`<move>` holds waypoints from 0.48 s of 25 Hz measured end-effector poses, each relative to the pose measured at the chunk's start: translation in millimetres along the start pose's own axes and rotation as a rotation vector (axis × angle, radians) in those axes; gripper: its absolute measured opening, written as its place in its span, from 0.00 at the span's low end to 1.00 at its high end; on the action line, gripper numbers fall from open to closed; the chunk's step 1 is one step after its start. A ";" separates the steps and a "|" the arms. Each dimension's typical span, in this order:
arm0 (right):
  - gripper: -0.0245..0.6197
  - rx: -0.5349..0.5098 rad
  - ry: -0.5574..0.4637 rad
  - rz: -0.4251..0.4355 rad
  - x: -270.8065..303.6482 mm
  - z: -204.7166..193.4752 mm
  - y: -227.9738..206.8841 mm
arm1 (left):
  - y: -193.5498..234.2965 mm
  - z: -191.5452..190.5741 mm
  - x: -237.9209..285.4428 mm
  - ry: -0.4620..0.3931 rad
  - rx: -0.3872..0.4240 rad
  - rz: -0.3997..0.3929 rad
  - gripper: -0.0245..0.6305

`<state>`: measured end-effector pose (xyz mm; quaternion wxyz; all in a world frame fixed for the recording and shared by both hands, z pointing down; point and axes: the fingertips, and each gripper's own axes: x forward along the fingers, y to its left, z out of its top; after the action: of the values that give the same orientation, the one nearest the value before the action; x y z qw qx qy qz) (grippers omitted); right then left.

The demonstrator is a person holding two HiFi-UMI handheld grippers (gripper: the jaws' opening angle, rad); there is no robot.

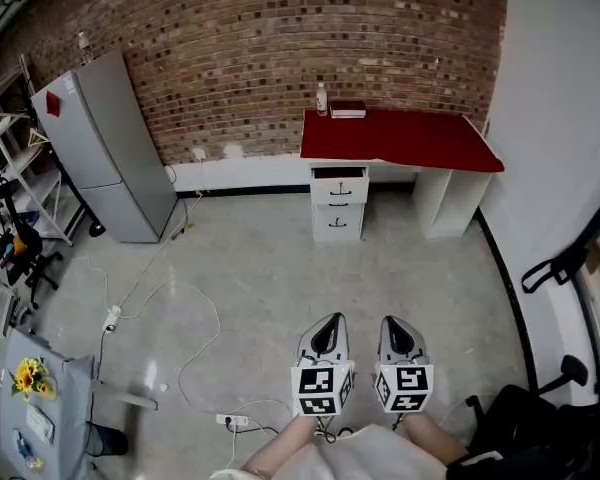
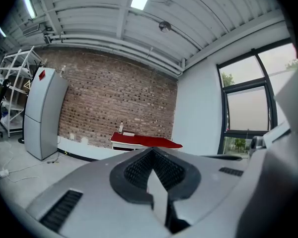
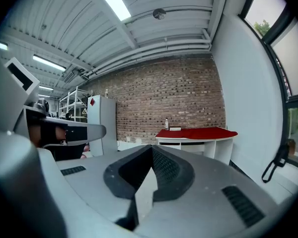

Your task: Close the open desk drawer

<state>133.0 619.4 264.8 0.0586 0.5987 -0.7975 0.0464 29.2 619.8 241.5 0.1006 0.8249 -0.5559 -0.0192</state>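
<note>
top desk drawer (image 1: 339, 174) open, contents unseen, bottle (image 1: 322, 99) on desk (image 1: 400, 136)

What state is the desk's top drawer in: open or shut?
Open: the top drawer juts forward under the red desk, its dark inside showing from above.

Can't see into the drawer (image 1: 339, 174), too far off. Bottle (image 1: 322, 99) label's unreadable. In the left gripper view, the left gripper (image 2: 153, 156) covers most of the desk (image 2: 145, 141) below its top. Shelf (image 1: 20, 183) is clipped at the head view's left edge.
</note>
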 end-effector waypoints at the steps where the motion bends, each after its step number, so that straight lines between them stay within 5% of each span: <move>1: 0.04 0.003 -0.001 0.002 0.4 -0.3 1.0 | 0.5 -0.1 -0.2 0.000 -0.001 0.000 0.05; 12: 0.04 0.019 0.014 -0.019 13.4 -5.3 17.3 | 25.8 -1.8 -6.4 0.006 -0.005 0.002 0.05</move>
<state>112.9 612.2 272.0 0.0591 0.6065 -0.7908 0.0576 3.4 616.6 247.5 0.1044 0.8240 -0.5565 -0.0183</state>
